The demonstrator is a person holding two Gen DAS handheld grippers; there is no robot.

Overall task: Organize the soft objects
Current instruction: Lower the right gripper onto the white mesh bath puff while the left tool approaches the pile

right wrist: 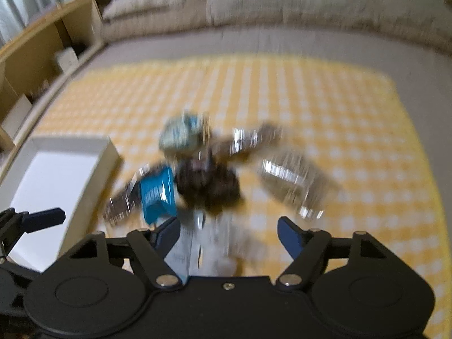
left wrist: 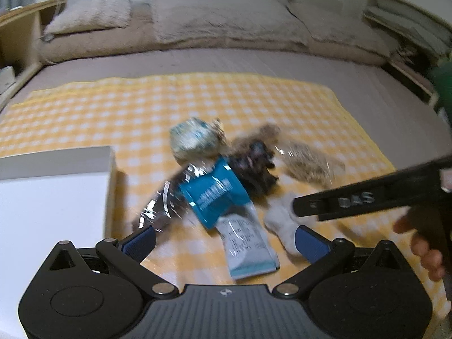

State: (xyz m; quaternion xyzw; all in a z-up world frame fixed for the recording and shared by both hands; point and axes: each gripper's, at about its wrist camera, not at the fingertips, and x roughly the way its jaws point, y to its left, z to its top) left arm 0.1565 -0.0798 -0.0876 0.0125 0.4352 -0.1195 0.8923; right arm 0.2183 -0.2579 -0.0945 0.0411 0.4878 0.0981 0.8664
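A pile of soft items lies on a yellow checked cloth (left wrist: 254, 99): a blue and white packet (left wrist: 226, 206), a round pale bundle (left wrist: 195, 138), a dark plush toy (left wrist: 254, 166), a clear bag of beige stuff (left wrist: 308, 163) and a white sock-like item (left wrist: 282, 220). My left gripper (left wrist: 226, 240) is open, just before the packet. My right gripper (right wrist: 228, 234) is open above the packet's near end (right wrist: 186, 248); it shows from the side in the left wrist view (left wrist: 305, 209). The right wrist view is blurred; the blue packet (right wrist: 158, 195), plush (right wrist: 206, 183) and clear bag (right wrist: 293, 183) show.
A white open box (left wrist: 56, 186) stands on the cloth at the left, also in the right wrist view (right wrist: 65, 175). Pillows (left wrist: 220, 19) lie along the back of the bed. A wooden shelf (right wrist: 42, 50) runs along the left side.
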